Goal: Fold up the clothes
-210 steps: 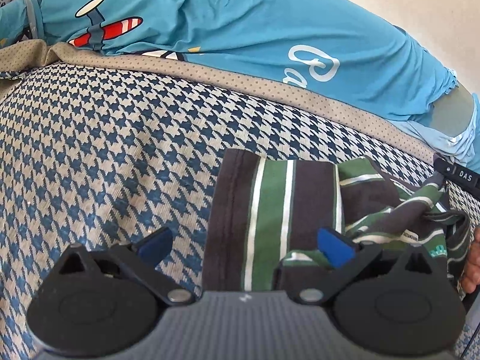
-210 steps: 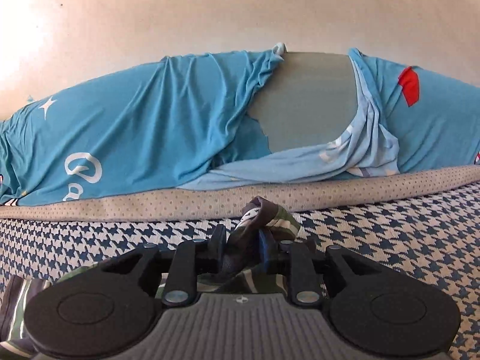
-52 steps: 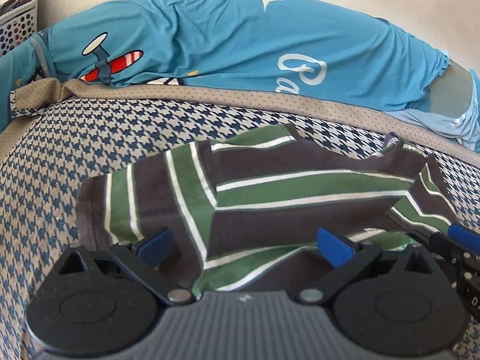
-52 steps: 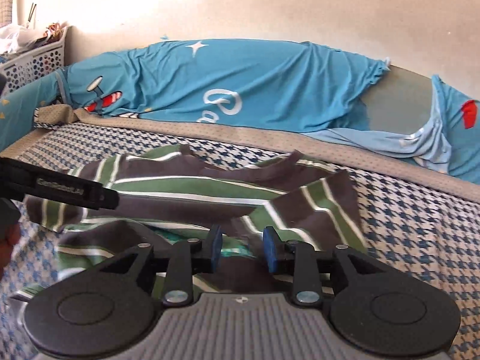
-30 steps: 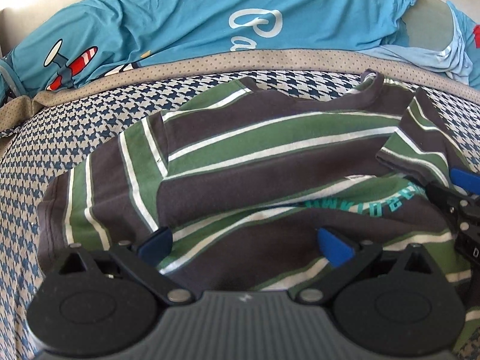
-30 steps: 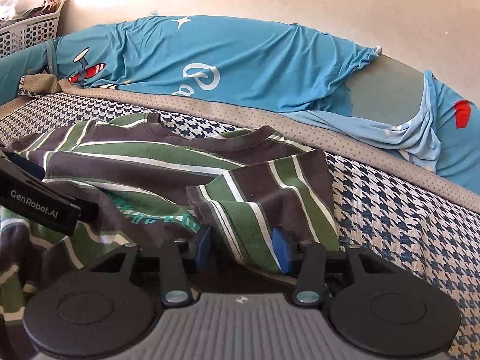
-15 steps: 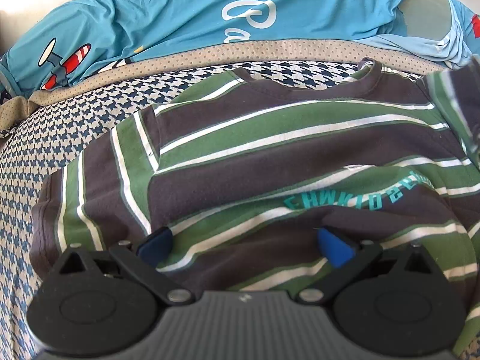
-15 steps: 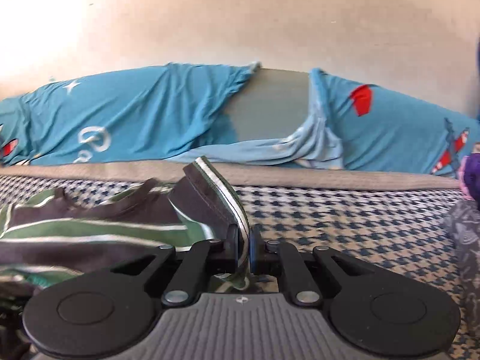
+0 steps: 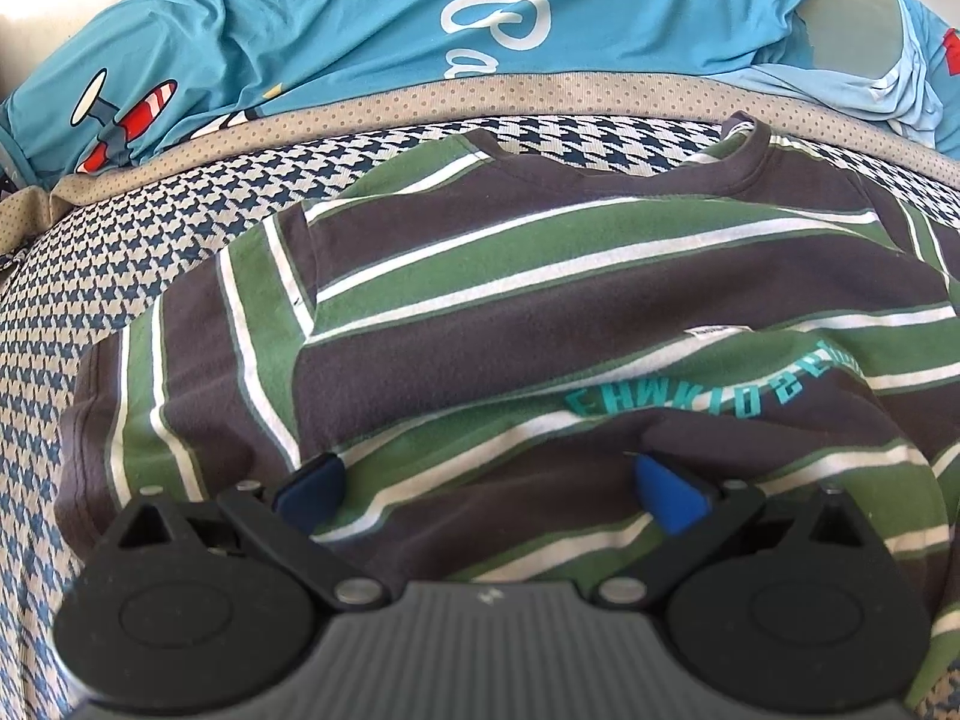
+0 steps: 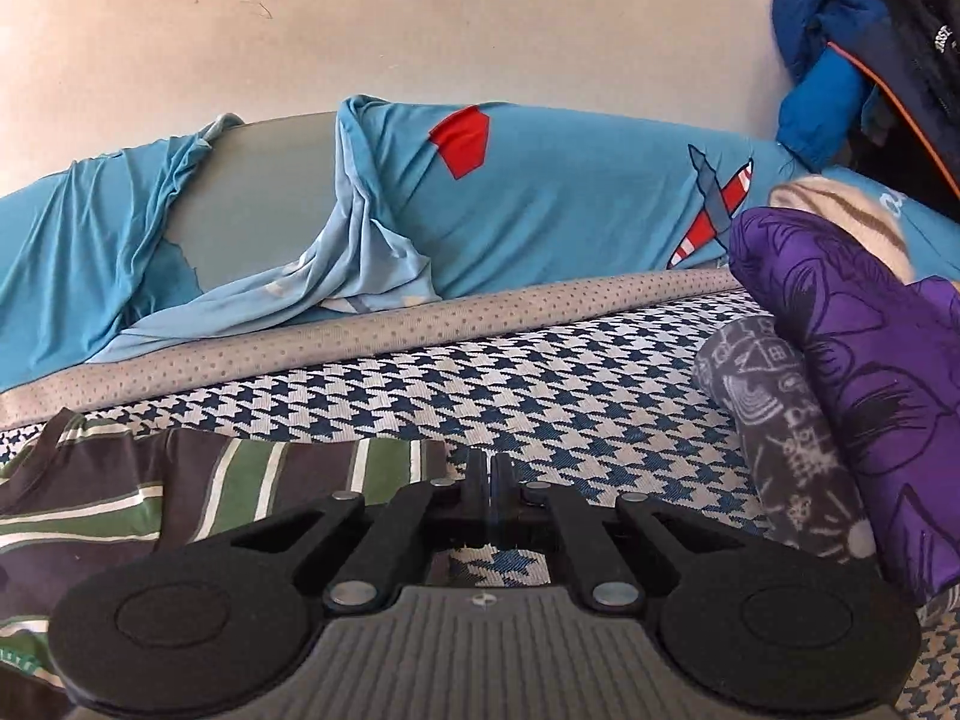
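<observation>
The striped shirt lay spread on the checked bedcover under the left gripper, fingers wide apart. Only the right view showed the right gripper — fingers pressed together, empty — beside the sleeve, and a purple garment.

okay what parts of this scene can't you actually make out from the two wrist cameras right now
- Left wrist view: the striped shirt has its near hem hidden behind the left hand-held gripper, and its right sleeve is cut off by the frame edge.
- Right wrist view: whether the right hand-held gripper pinches any fabric; its fingers look closed, but their tips face away.
- Right wrist view: the purple garment runs off the right edge.
</observation>
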